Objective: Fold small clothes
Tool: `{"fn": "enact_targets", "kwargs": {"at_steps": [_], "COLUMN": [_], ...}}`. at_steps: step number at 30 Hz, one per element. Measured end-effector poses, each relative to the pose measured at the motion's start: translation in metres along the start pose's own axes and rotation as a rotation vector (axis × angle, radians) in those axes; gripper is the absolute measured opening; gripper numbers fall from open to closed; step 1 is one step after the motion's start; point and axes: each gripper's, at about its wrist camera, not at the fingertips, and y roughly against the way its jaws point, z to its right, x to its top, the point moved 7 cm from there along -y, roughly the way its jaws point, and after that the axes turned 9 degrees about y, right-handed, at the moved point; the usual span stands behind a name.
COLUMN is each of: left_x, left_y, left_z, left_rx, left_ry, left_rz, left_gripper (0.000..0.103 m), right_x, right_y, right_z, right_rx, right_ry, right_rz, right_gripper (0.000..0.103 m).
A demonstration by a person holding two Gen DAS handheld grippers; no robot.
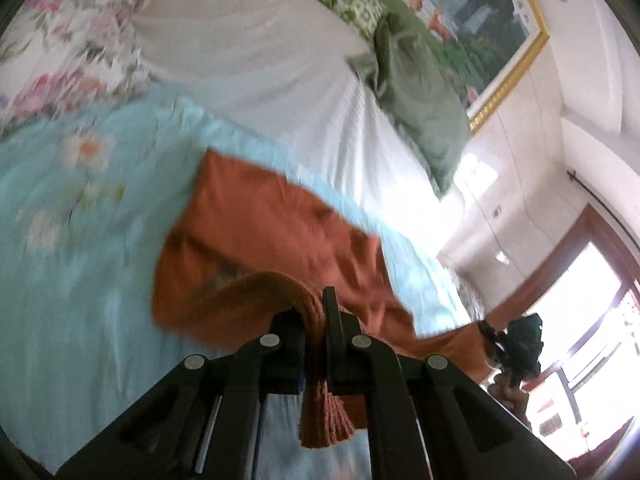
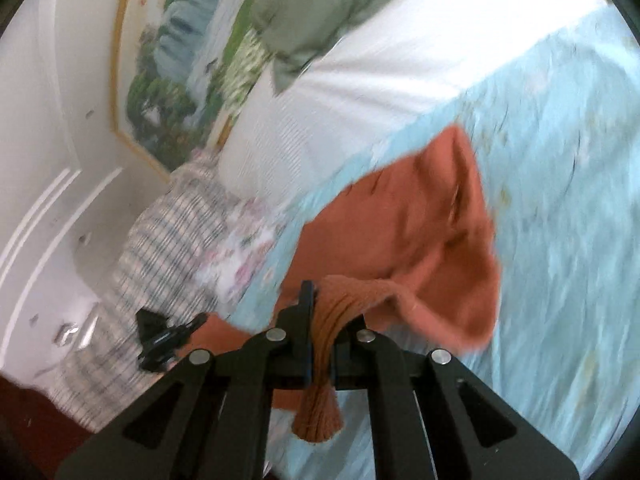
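A small rust-orange garment (image 1: 276, 232) hangs over the light blue floral bedspread (image 1: 80, 208), held up by both grippers. My left gripper (image 1: 316, 312) is shut on its ribbed waistband, which bunches between the fingers. My right gripper (image 2: 320, 308) is shut on the ribbed band at the other end; the garment (image 2: 436, 232) drapes forward from it. The right gripper also shows small in the left wrist view (image 1: 516, 344), and the left gripper in the right wrist view (image 2: 164, 340). Both views are blurred by motion.
A white sheet (image 1: 272, 72) and a green pillow (image 1: 420, 96) lie at the head of the bed. A gold-framed landscape painting (image 1: 480, 28) hangs on the wall. A checked cloth (image 2: 168, 240) lies at the bed's side. A bright window (image 1: 592, 320) is to the right.
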Motion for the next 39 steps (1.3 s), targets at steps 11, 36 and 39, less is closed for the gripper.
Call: {"fn": "enact_targets", "kwargs": {"at_steps": [11, 36, 39], "left_x": [0.124, 0.063, 0.024], "left_y": [-0.135, -0.211, -0.236], "left_z": [-0.033, -0.057, -0.052], "left_rx": [0.208, 0.282, 0.286], "left_ry": [0.046, -0.03, -0.053], "left_rz": [0.069, -0.146, -0.261], "left_gripper": [0.005, 0.043, 0.043], "right_x": [0.106, 0.059, 0.022], "right_y": [-0.11, -0.158, -0.191], "right_z": [0.077, 0.09, 0.074], "right_rx": [-0.208, -0.257, -0.25], "right_ry": [0.016, 0.108, 0.242], "right_rz": [-0.048, -0.242, -0.41], "right_gripper": [0.007, 0.042, 0.042]}}
